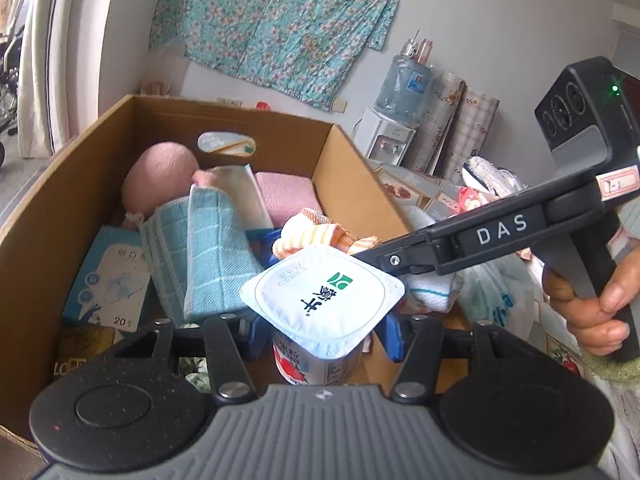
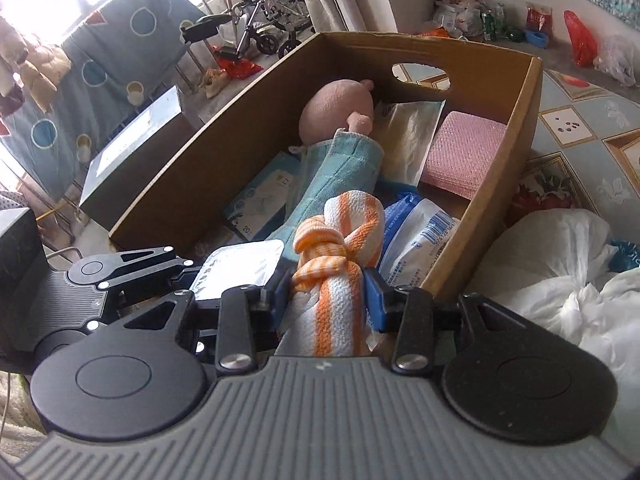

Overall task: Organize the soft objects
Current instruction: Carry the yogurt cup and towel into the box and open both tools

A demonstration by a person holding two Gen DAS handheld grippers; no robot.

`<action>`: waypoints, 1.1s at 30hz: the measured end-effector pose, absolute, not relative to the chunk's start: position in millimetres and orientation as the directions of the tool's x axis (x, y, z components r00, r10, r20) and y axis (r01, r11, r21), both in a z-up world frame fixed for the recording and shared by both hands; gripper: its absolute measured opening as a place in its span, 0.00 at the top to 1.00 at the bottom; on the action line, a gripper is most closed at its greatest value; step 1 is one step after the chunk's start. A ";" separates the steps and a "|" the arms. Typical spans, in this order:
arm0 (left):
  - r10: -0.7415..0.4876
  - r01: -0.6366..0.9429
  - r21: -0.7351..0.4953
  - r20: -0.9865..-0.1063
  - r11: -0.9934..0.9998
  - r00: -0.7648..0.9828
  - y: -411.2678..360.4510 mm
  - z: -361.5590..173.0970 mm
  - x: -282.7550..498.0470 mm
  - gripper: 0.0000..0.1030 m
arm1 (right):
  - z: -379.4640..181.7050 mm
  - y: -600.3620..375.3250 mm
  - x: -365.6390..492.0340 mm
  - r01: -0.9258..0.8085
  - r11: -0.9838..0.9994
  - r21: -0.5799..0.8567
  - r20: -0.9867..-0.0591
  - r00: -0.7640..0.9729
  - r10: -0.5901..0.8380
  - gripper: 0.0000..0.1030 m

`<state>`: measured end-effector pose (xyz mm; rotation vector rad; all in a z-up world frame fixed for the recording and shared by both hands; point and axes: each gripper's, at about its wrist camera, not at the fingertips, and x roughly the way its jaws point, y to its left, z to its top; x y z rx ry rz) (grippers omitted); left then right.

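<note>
Over the open brown cardboard box [image 2: 500, 184], both my hands are full.

My right hand-held gripper [image 2: 328, 296] pinches the knotted orange-and-white striped cloth [image 2: 340, 240], its long side pointing straight ahead into the box. My left hand-held gripper [image 1: 320, 332] squeezes a white foil-topped yogurt cup [image 1: 324, 300], nearer the box's front edge. Ahead lie a blue checked towel [image 2: 340, 168] and a pink plush toy [image 2: 336, 108].

both grippers [image 1: 320, 336] [image 2: 328, 300] have ribbed grey bodies, black speckled round housings, black linkages with silver screws and blue pads. the right one bears "das" lettering, a green light and what may be a handwritten label.
</note>
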<state>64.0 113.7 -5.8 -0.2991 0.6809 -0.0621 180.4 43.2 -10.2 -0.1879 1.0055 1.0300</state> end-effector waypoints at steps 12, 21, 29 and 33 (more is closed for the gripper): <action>-0.161 -0.071 -0.318 -0.647 0.945 0.745 126.1 -15.0 66.4 0.24 | -14.7 67.6 160.8 -0.867 0.486 0.111 -0.832 0.187 0.523 0.61; -0.164 -0.083 -0.343 -0.630 0.936 0.759 131.2 -11.1 56.4 0.24 | -16.8 69.9 163.6 -0.859 0.497 0.124 -0.834 0.181 0.521 0.61; -0.137 -0.099 -0.368 -0.564 0.924 0.815 143.6 8.5 37.7 0.13 | -13.0 66.1 169.5 -0.826 0.532 0.189 -0.838 0.147 0.526 0.60; -0.101 -0.117 -0.352 -0.544 0.929 0.833 148.5 16.4 31.6 0.10 | -9.8 63.9 167.6 -0.811 0.544 0.215 -0.843 0.128 0.523 0.51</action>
